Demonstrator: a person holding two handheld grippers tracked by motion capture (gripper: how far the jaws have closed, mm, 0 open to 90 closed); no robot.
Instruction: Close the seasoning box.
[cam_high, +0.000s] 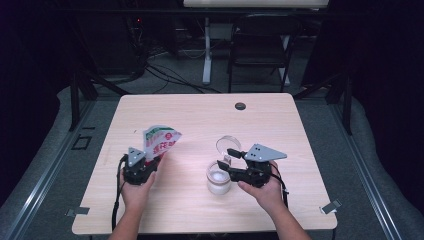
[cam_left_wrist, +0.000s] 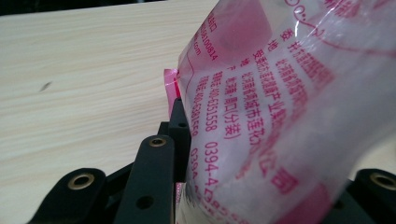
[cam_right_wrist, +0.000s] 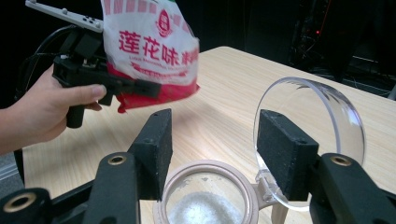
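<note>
While the left tool (cam_high: 150, 161) has its jaws clamped on the bottom corner of the bag (cam_high: 159, 140), the bag stands up off the surface (cam_high: 190, 110), left of centre in the high view, tipped a bit toward the jar (cam_high: 219, 179). Gripping it low like that looks like the setup for tipping the open end over and pouring, so I'd guess that's the plan (red print all over it, white grains inside as far as I can tell).

Right tool (cam_right_wrist: 212, 140) has its jaws apart, straddling the jar's open mouth in the lower middle of its own view. One jaw sits right beside the clear hinged lid (cam_right_wrist: 313, 112), which stands flipped up; can't tell if it's actually touching, but my read is it's there to keep the lid back and steady the jar. Some white stuff already sits in the jar, near the bottom. Bag and jar are still apart, nothing pouring yet.
</note>
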